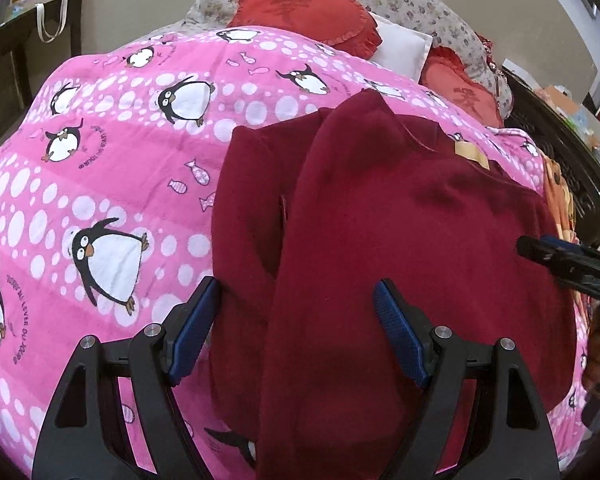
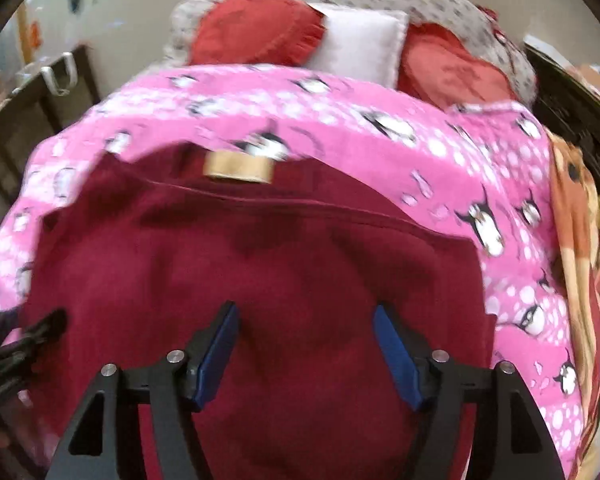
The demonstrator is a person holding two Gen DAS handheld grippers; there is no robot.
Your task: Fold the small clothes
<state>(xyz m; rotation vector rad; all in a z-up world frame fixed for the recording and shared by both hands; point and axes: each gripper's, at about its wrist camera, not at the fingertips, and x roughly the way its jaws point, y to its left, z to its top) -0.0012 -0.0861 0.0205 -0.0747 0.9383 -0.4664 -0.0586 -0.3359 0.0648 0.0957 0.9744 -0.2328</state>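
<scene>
**Maroon garment on the penguin blanket, both grippers hovering wide**

- Maroon garment [image 1: 400,240] is lying spread on a pink penguin blanket [image 1: 100,200] covering a bed. A tan label [image 1: 471,155] is showing at its far edge, beyond the fingers in both views.
- Left gripper [image 1: 300,320]: fingers [image 1: 194,328] are standing wide apart, nothing between them but cloth lying below. The garment's left border, a narrow strip or sleeve set off from the main body by a long crease, is running between the fingers and away from them. The left finger is sitting over the garment's left edge where it meets the blanket; the right finger is over the main body.
- Right gripper [image 2: 306,346]: fingers [image 2: 396,354] are also spread wide and gripping nothing. Both are hanging over the middle of the garment [image 2: 260,272], with the label [image 2: 238,166] straight ahead. This view is blurred, so I cannot tell whether the tips are touching the fabric.
- Each gripper is showing at the edge of the other's view: the right one to the right of the left fingers, over the garment's right side.
- Beyond the blanket [image 2: 460,148]: two red cushions [image 1: 304,12] with a white pillow [image 1: 402,46] between them.
</scene>
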